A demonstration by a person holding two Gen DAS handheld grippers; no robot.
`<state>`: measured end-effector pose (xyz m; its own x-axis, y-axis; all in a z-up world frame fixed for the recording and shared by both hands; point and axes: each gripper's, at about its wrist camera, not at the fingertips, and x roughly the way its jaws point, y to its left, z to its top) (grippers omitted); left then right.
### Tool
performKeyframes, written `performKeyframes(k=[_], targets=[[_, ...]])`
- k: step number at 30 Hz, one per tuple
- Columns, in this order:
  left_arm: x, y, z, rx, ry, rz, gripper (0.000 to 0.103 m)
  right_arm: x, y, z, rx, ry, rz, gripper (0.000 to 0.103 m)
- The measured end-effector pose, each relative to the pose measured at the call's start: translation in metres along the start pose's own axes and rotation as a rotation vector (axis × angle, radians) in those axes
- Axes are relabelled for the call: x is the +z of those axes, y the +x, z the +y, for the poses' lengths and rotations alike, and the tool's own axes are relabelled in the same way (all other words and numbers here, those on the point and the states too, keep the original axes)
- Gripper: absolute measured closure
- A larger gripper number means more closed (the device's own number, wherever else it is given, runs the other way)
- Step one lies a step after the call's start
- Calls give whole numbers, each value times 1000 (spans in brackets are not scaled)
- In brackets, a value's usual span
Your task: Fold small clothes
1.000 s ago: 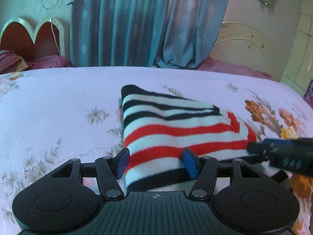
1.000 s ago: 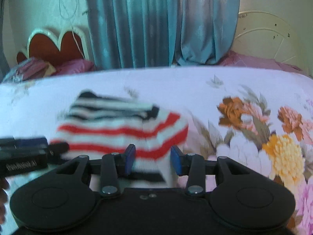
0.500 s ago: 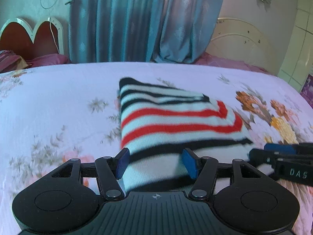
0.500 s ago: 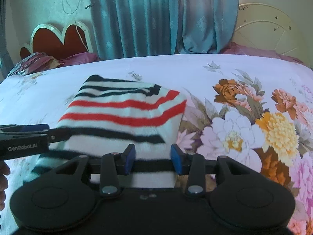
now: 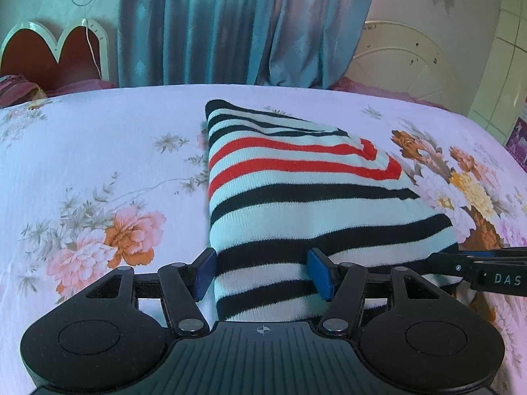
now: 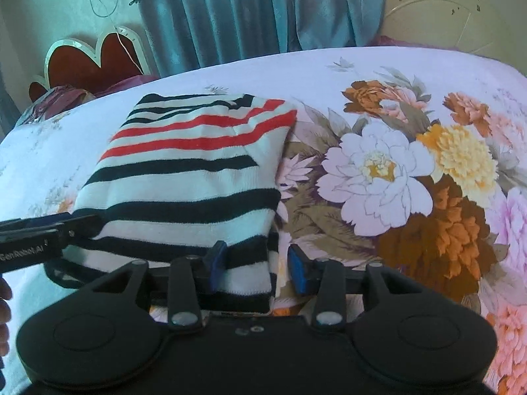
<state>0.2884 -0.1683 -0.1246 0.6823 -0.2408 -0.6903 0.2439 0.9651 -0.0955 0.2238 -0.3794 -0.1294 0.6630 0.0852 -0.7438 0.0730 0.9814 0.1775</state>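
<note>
The striped knit garment (image 5: 296,197) lay on the floral bedsheet (image 5: 98,151) as a compact folded rectangle, its red and black bands running across the top layer and its near edge reaching back between the two tools. Judged from that shape, the folding looked largely done: the layers were stacked, with only a lower layer showing at the near edge in the right wrist view. What remained seemed to be letting go and perhaps squaring that edge.

The left gripper (image 5: 262,273) had its jaws spread wide, straddling the garment's near left corner without pinching it. The right gripper (image 6: 255,268) likewise held its jaws apart, the garment's near right corner lying between them, not clamped.

Counted: one garment, two grippers, one bed. Behind the bed hung teal curtains (image 5: 247,26), with a heart-shaped headboard (image 5: 52,52) to the left and a cream one (image 5: 405,56) to the right.
</note>
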Motion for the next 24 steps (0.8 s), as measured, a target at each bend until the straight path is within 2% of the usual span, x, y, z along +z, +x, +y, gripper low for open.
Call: performKeyframes(k=[3, 4, 8, 10, 12, 15, 16, 17, 18, 20, 22, 24], targets=[[-2, 1, 0, 0, 4, 2, 44, -6, 3, -1, 22, 1, 26, 73], [-4, 1, 1, 0, 2, 4, 44, -7, 4, -2, 29, 9, 36, 78], [-10, 1, 5, -14, -11, 14, 44, -8, -3, -3, 49, 22, 39, 81], [-12, 4, 7, -17, -14, 18, 44, -11, 5, -8, 32, 32, 47, 76], [-11, 5, 7, -15, -22, 21, 44, -9, 9, -10, 34, 65, 55, 76], [-7, 3, 7, -21, -19, 28, 44, -6, 5, -9, 36, 46, 58, 71], [-5, 2, 8, -24, -19, 27, 44, -4, 3, -10, 41, 47, 59, 65], [-4, 1, 9, -26, -21, 27, 43, -2, 0, -12, 44, 51, 54, 54], [-2, 1, 9, -25, -23, 28, 40, 1, -4, -13, 41, 55, 45, 49], [1, -1, 8, -2, -18, 25, 32, 6, -8, -14, 43, 57, 25, 47], [4, -3, 6, 0, -4, 20, 30, 12, -10, -14, 41, 45, 13, 46], [7, -3, 4, -3, 7, 26, 30, 17, -9, -14, 41, 41, 6, 41]])
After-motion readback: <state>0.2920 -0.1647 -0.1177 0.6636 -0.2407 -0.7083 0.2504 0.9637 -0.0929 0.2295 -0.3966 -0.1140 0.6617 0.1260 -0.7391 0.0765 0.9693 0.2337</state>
